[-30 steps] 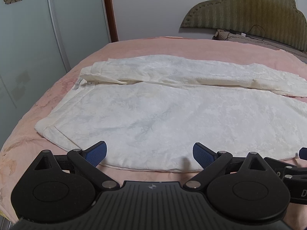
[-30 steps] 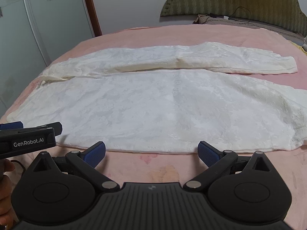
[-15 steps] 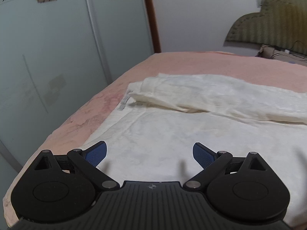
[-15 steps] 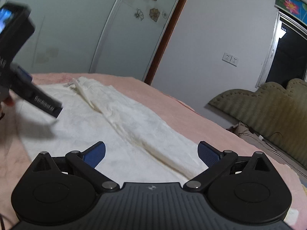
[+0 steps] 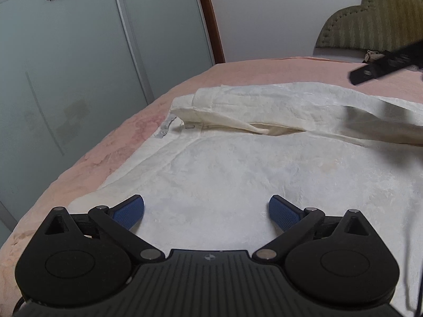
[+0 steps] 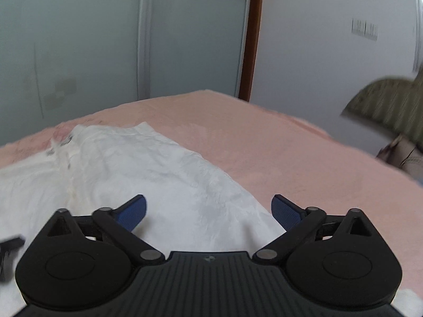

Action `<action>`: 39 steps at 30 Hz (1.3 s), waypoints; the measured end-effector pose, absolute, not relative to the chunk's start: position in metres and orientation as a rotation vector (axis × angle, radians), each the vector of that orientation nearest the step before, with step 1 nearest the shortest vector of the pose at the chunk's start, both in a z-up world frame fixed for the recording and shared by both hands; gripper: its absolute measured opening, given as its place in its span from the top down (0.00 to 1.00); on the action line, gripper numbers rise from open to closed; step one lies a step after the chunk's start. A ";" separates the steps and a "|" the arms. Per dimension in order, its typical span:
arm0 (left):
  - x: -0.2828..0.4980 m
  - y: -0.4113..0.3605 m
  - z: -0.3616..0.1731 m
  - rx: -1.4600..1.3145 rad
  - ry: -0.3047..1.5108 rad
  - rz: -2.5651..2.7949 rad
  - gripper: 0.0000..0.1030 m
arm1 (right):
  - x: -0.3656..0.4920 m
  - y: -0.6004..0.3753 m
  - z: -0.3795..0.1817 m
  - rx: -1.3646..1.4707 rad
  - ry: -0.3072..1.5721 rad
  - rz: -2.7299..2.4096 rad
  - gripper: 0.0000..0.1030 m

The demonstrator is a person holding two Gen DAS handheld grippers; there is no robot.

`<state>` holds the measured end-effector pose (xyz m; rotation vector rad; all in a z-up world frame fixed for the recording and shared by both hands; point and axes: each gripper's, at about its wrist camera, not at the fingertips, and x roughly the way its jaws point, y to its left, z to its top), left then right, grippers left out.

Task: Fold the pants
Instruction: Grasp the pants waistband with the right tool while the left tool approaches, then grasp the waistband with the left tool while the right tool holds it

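White pants lie spread flat on a pink bed, waistband at the left with a small label. My left gripper is open and empty just above the near leg by the waist. My right gripper is open and empty over the far leg of the pants, near its far edge. A black part of the right gripper also shows at the upper right of the left wrist view.
Frosted wardrobe doors with flower decals stand beyond the bed's left side. An olive padded headboard is at the far right. Bare pink bedspread lies beyond the pants.
Both grippers have swung left toward the waist end. The right gripper has moved across over the far leg. Both stay open.
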<state>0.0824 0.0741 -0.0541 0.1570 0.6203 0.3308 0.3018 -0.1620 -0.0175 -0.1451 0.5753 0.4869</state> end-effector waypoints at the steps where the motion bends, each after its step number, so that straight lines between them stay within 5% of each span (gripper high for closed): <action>1: 0.083 0.075 -0.054 0.147 0.624 0.325 0.00 | 0.316 -0.162 -0.022 -0.117 0.603 0.493 0.14; 6: 0.085 0.081 -0.055 0.103 0.632 0.305 0.00 | 0.377 -0.154 -0.041 -0.069 0.695 0.535 0.39; 12: 0.086 0.081 -0.055 0.100 0.632 0.304 0.00 | 0.417 -0.142 -0.058 -0.118 0.783 0.644 0.43; 19: 0.086 0.080 -0.055 0.101 0.632 0.306 0.00 | 0.387 -0.128 -0.055 -0.264 0.683 0.682 0.81; 28: 0.086 0.107 -0.037 -0.005 0.649 0.253 0.03 | 0.268 -0.090 -0.039 -0.661 0.401 0.687 0.87; 39: 0.159 0.152 0.033 -0.315 0.564 0.128 0.02 | 0.210 -0.097 -0.051 -0.693 0.377 0.760 0.90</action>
